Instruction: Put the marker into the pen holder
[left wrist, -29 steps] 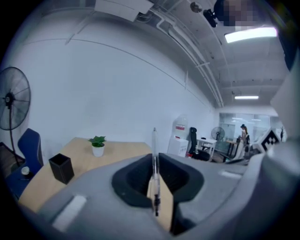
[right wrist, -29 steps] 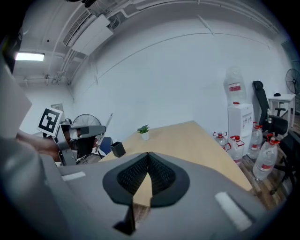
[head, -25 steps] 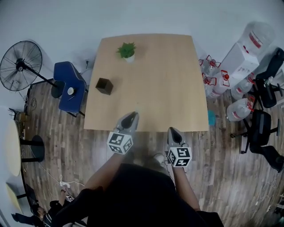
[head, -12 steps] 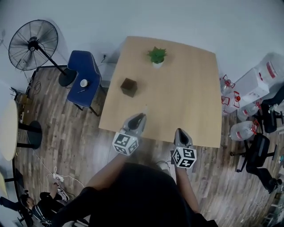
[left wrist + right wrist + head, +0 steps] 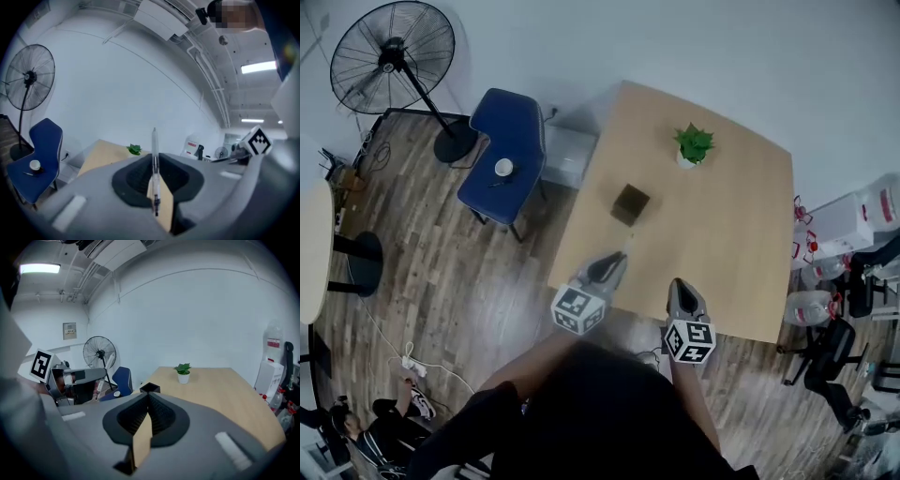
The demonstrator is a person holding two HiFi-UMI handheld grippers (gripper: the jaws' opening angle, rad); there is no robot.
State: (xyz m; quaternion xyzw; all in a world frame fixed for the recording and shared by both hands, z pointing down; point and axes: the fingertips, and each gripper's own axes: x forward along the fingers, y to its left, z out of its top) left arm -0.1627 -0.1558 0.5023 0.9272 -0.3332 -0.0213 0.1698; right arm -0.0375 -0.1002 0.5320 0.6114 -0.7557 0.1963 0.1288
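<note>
The dark cube pen holder stands on the tan table, left of centre; the right gripper view shows it too, pen holder, just past the jaws. My left gripper hovers over the table's near left corner, a short way before the holder. It is shut on a thin pale marker that stands upright between the pads of the left gripper. The marker also shows from the side. My right gripper hangs at the near edge, its jaws pressed together with nothing in them, the right gripper.
A small potted plant sits at the table's far side. A blue chair with a cup stands left of the table, a floor fan beyond it. Water bottles crowd the right.
The head view has swung, so the table now sits further right. My left gripper with the marker has come closer to the pen holder. The right gripper keeps its place at the near edge.
</note>
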